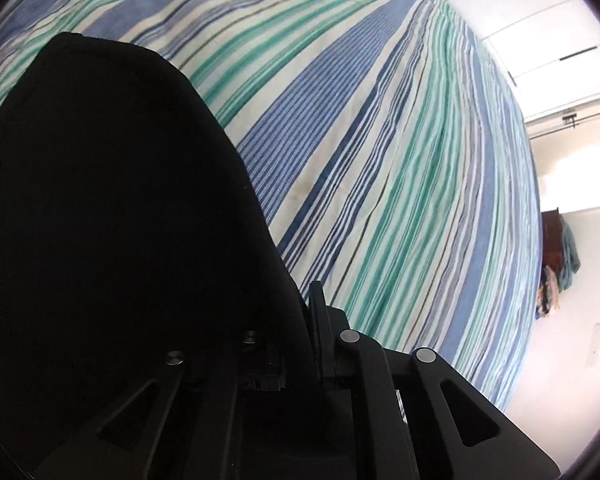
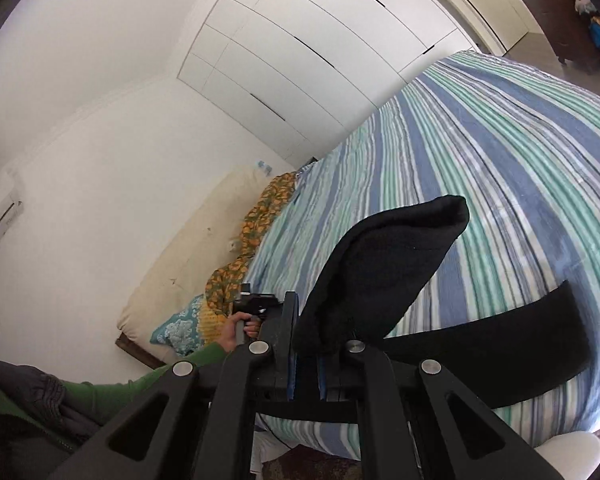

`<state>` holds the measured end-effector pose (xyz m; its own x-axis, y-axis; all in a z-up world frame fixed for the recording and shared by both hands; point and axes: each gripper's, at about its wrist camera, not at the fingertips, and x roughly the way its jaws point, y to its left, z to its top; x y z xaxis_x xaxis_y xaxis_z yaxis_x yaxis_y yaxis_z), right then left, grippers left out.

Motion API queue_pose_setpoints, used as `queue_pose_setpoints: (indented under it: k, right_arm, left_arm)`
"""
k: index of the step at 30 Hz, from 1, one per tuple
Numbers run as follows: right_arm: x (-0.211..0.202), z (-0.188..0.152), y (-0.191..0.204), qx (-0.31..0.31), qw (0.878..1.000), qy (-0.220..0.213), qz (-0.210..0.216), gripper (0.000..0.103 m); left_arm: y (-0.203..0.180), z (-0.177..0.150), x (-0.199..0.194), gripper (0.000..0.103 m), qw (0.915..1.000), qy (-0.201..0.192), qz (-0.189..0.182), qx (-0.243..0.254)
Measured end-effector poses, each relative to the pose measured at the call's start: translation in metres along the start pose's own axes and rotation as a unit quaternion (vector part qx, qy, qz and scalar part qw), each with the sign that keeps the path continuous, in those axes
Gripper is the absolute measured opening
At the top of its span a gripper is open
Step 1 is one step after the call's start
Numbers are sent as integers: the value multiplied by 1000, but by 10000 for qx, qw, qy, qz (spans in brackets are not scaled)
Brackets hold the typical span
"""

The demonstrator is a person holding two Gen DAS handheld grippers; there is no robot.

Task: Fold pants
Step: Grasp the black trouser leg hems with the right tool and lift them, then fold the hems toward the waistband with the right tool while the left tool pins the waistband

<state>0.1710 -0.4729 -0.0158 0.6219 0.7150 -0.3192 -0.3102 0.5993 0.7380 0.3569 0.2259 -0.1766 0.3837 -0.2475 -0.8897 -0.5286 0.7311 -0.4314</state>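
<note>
The black pants (image 1: 112, 208) fill the left half of the left wrist view, lifted over the striped bedspread (image 1: 400, 168). My left gripper (image 1: 296, 344) is shut on the pants' edge; one finger is hidden under the cloth. In the right wrist view my right gripper (image 2: 306, 344) is shut on another part of the black pants (image 2: 388, 264), which stands up as a flap above the fingers. A further black strip of the pants (image 2: 520, 352) lies across the bedspread (image 2: 500, 152) to the right. The left gripper (image 2: 256, 306) shows there in the person's hand.
The bed's striped cover stretches far ahead. Orange floral cloth (image 2: 260, 220) and a patterned pillow (image 2: 180, 328) lie by the cream headboard (image 2: 188, 248). White wardrobes (image 2: 320, 48) stand beyond the bed. A dark dresser (image 2: 556, 20) with clothes is at the far corner.
</note>
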Motion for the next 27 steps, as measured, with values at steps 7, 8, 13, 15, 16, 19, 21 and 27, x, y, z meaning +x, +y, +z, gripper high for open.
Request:
queue_pose_setpoints:
  k: [7,8,13,15,16,19,21,27]
  right_arm:
    - [40,35,-55,138,9989,-3,-446,9]
    - [44,41,-59,150,9991,-12,-396,8]
    - [51,22,-97,554,9951,214,-785,9]
    - [50,1,-125,798,9890,429,-1166,9]
    - [51,-10,-141,904,9842,589,-1405,9]
    - [55,-42,-188,1293,9606,1155,-2173,9]
    - [51,-51,-207,1653,9511,1212,-2310,9]
    - [56,-48,-214,1726,9391,1418,-2612,12]
  left_arm:
    - [18,-60,-203,10,9716,-2147,-813,571]
    - [33,-81,-220,11,9672,-2317,-859,591]
    - [103,-183,-153,14,9831,-1787,-361,188]
    - [120,-214,-90,14,9934,-1146,-106,1]
    - [125,-228,-71,13,9954,-956,-52,-46]
    - [130,-244,-62,12,9929,-1162,-94,-233]
    - [126,-237,-65,14,9930,-1146,-137,-251]
    - [118,-233,-74,30,9932,-1150,-147,-95]
